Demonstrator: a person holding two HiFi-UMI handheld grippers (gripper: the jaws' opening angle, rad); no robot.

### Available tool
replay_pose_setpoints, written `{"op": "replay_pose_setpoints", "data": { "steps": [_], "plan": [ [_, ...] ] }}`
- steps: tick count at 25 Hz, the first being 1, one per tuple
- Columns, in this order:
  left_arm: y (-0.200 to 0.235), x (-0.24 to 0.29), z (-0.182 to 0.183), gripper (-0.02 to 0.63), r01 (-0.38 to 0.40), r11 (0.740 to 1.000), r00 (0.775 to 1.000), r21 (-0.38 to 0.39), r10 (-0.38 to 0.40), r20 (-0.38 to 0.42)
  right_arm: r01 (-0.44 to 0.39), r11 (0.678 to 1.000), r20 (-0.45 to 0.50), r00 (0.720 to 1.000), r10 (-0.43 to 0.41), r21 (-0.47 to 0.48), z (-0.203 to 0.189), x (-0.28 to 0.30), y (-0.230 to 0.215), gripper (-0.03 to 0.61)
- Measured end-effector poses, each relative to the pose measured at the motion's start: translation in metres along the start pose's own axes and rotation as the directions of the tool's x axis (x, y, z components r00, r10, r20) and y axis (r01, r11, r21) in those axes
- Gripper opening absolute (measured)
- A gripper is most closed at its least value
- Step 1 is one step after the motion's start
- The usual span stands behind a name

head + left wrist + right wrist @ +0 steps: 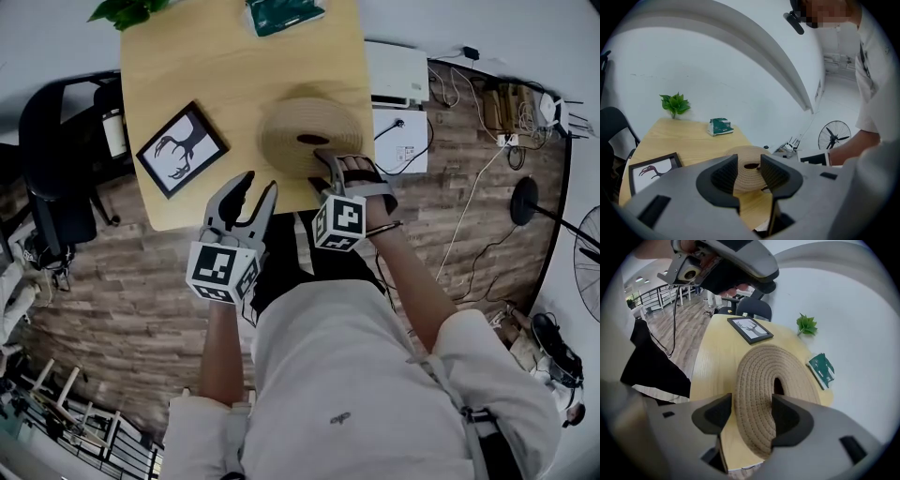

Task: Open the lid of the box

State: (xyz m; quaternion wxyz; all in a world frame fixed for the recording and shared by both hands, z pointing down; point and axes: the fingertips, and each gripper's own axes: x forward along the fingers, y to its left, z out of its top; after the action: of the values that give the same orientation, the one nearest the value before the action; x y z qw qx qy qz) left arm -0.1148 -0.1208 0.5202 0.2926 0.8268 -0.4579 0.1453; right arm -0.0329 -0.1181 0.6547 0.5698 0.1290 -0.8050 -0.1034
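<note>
Bright even indoor light, soft shadows, strong fisheye distortion, dark vignetted corners

My left gripper [258, 186] and right gripper [319, 169] are grey shells with black ribbed pads [725, 174], each carrying a white cube [222, 270] of black square markers; my shirt [356, 375] is white, short-sleeved.

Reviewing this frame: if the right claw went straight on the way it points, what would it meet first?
Most likely the woven round lid: its nearer half fills the gap between the open jaws of the right claw. Depth is unclear, but nothing shows in between.
</note>
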Motion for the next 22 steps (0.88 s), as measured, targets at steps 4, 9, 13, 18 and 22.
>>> {"op": "replay_pose_setpoints", "data": {
  "steps": [4, 9, 13, 18, 22],
  "plan": [
    [-0.0006, 0.0014, -0.0007, 0.141, 0.021, 1.000, 1.000, -0.006, -0.021, -0.003, 0.022, 1.000, -0.005, 1.000, -0.022, -0.002, 0.0008, 0.0019, -0.0020, 0.256],
    [-0.0011, 0.0026, -0.0039, 0.141, 0.035, 0.999, 0.999, -0.007, -0.035, -0.013, 0.045, 0.999, -0.015, 0.999, -0.045, -0.003, 0.0001, 0.0038, -0.0025, 0.247],
    [0.0013, 0.0011, -0.0058, 0.141, 0.038, 0.999, 0.999, -0.013, -0.038, -0.012, 0.053, 0.999, -0.019, 0.998, -0.053, -0.002, -0.0003, 0.0044, -0.0023, 0.245],
    [0.0039, -0.0002, -0.0061, 0.141, 0.040, 0.999, 0.999, -0.018, -0.040, -0.012, 0.061, 0.998, -0.017, 0.998, -0.061, 0.001, -0.0002, 0.0040, -0.0026, 0.241],
    [0.0062, -0.0019, -0.0045, 0.141, 0.038, 0.999, 0.999, -0.020, -0.038, -0.010, 0.046, 0.999, -0.020, 0.999, -0.045, 0.004, 0.0001, 0.0032, -0.0024, 0.241]
  ]
}}
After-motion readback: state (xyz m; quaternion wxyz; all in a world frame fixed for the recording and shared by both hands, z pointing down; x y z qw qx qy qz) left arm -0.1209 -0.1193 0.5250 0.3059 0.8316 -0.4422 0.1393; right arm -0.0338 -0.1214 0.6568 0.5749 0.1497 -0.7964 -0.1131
